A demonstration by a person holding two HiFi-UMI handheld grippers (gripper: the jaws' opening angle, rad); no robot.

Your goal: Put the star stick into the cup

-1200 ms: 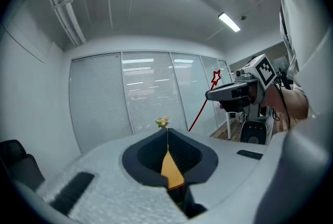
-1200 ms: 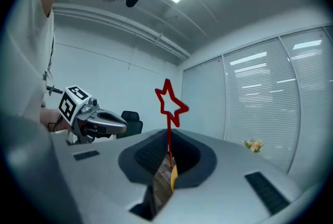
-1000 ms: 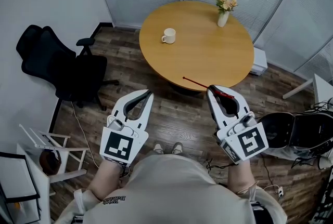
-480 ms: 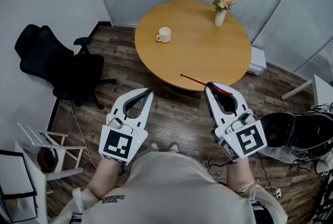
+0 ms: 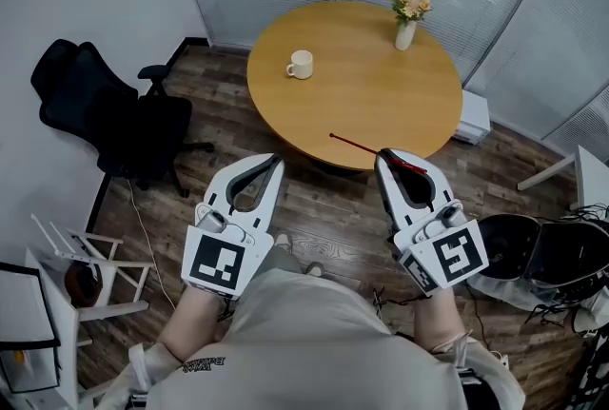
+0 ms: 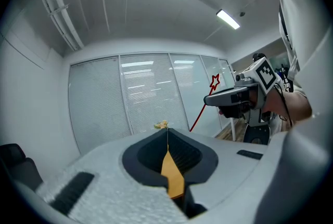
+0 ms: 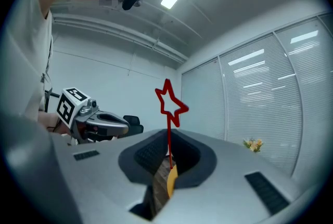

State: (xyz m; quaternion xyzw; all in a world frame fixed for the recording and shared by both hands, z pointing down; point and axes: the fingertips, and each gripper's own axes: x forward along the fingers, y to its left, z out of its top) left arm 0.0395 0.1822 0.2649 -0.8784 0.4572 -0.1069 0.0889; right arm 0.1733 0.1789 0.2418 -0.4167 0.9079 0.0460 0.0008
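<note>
A white cup (image 5: 300, 65) stands on the left part of the round wooden table (image 5: 362, 104). My right gripper (image 5: 383, 156) hovers over the floor just short of the table's near edge, shut on the thin red star stick (image 5: 366, 148), which juts left over the table rim. In the right gripper view the star stick (image 7: 169, 103) rises upright from the closed jaws of the right gripper (image 7: 167, 141). My left gripper (image 5: 276, 161) is held level beside it over the floor. The left gripper (image 6: 167, 132) is shut with nothing in it.
A vase of flowers (image 5: 406, 21) stands at the table's far right. A black office chair (image 5: 105, 118) is on the left, a white frame stand (image 5: 90, 270) at lower left, dark equipment (image 5: 538, 251) at right. Blind-covered glass walls close the back.
The view has shifted slightly. Both grippers keep about the same places near the table's near edge, and the right one stays shut on the star stick.
</note>
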